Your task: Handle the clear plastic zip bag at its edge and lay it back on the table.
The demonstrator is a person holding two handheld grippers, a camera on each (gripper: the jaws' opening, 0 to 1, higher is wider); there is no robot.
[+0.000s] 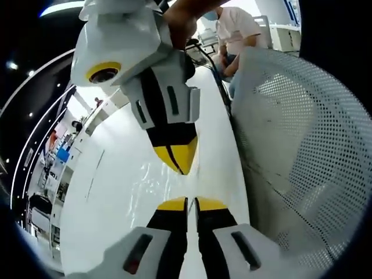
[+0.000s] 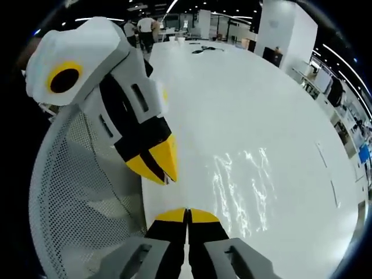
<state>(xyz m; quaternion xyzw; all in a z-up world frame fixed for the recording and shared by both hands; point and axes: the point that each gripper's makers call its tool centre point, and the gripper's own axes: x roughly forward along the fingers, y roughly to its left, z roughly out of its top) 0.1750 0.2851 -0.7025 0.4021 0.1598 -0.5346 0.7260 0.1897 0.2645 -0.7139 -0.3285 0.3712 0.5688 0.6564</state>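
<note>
**Left gripper view: bag flat beyond both tongs**

Left tongs (image 1: 190,201) clenched, grasping nothing visible. Right tongs (image 2: 187,212) likewise clenched. Just ahead, clear zip bag (image 2: 244,189) flat on white surface (image 2: 256,104), near the edge beside mesh chair (image 1: 302,151); right tongs apparently nearer.

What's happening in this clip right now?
A person is holding two claws over a white table. A clear plastic zip bag lies flat on it, showing mostly as glare. Both claws are shut and hover close together near the bag's edge, tip to tip: the left claw faces the right claw. Whether either pinches the bag is hard to tell. A white mesh chair stands at the table's side.
</note>
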